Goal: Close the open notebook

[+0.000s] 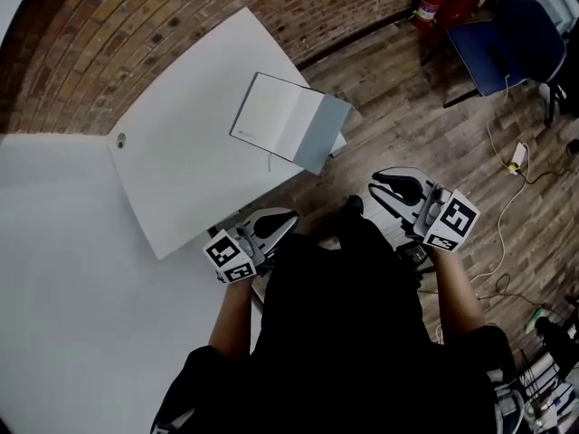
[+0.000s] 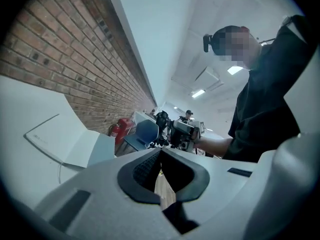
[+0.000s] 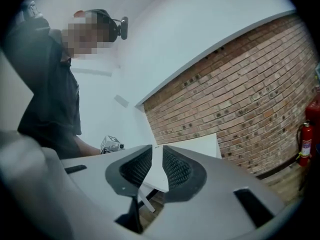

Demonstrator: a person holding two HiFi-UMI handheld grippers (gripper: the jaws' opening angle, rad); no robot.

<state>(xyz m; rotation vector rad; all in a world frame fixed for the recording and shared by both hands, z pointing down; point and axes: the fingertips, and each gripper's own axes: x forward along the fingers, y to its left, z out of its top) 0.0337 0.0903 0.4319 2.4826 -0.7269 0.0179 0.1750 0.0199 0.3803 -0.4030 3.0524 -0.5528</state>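
The open notebook (image 1: 282, 121) lies on the white table (image 1: 181, 179), white page to the left, its grey cover jutting over the table's near edge; a thin ribbon hangs from it. Both grippers are held close to the person's body, short of the table and apart from the notebook. My left gripper (image 1: 288, 217) is shut with nothing in it. My right gripper (image 1: 378, 186) has a gap between its jaws and holds nothing. In the left gripper view the notebook (image 2: 57, 141) sits at the left, beyond the shut left gripper (image 2: 161, 153). The right gripper (image 3: 156, 151) frames the table's corner (image 3: 200, 144).
A brick wall (image 1: 136, 25) runs behind the table. A second white tabletop (image 1: 54, 287) adjoins at the left. A blue chair (image 1: 511, 39), red fire extinguishers (image 1: 430, 3) and loose cables (image 1: 516, 156) stand on the wooden floor to the right.
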